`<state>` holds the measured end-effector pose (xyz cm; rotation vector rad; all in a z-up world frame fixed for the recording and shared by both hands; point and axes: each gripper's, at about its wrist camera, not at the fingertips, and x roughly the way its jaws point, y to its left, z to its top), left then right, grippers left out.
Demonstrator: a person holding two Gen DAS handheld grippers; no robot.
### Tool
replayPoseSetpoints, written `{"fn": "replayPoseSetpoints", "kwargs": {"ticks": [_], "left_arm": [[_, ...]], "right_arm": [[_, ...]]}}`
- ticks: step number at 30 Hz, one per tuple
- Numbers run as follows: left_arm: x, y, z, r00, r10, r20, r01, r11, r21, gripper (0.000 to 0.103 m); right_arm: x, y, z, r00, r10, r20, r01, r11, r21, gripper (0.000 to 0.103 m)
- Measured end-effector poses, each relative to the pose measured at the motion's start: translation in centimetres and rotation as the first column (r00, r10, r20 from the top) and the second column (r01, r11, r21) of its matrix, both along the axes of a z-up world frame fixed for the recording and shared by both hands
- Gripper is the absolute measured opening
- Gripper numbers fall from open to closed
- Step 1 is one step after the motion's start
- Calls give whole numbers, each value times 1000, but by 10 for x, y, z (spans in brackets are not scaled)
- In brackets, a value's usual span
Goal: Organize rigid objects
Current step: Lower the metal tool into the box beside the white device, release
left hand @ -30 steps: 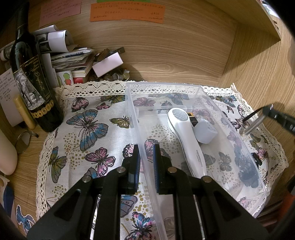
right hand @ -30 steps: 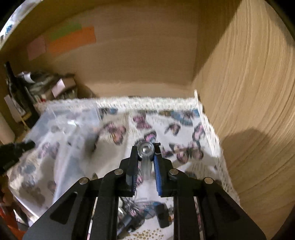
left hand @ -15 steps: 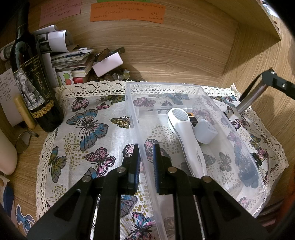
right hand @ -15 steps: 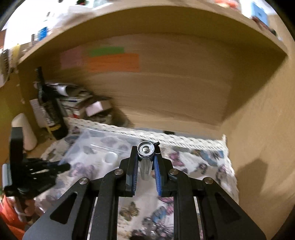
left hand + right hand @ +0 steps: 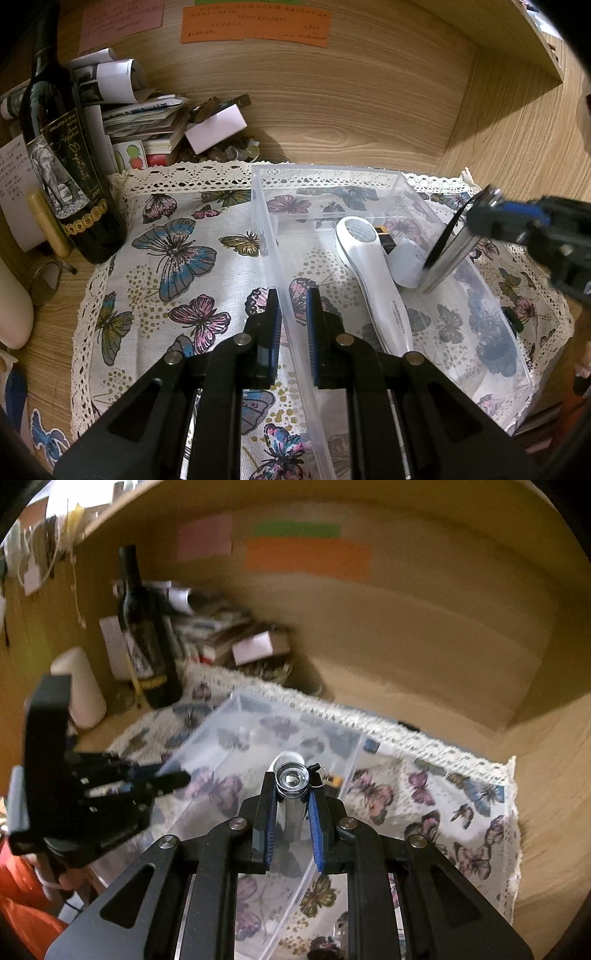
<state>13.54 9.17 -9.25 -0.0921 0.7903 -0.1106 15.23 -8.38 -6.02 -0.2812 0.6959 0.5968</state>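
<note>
Sitting clamped between right gripper (image 5: 291, 812) fingers (image 5: 266, 823); silver flashlight (image 5: 291, 797).

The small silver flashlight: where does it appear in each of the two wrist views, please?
Left wrist view: the silver flashlight is at the right, slanted over the clear plastic bin, held by the right gripper.
Right wrist view: it is at the centre, lens toward the camera, clamped between the jaws.
Shared landmark: the dark wine bottle at the back left of both views.
</note>
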Motion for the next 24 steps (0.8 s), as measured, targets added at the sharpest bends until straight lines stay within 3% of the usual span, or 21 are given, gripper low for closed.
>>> {"fn": "replayPoseSetpoints", "kwargs": {"ticks": [6, 16, 20, 24], "left_arm": [[1, -1, 0, 1000, 0, 1, 0, 1000, -4, 12], [1, -1, 1, 1000, -1, 1, 1, 1000, -5, 12], [1, -1, 1, 1000, 0, 1, 0, 1000, -6, 12], [1, -1, 1, 1000, -1, 2, 1, 1000, -4, 12]], "right_arm": [[13, 12, -16, 997, 20, -69, -22, 999, -26, 15], [33, 36, -28, 995, 26, -96, -32, 998, -63, 15], [35, 35, -28, 995, 24, -100, -30, 998, -56, 25], [30, 27, -21, 997, 13, -77, -17, 999, -41, 26]]}}
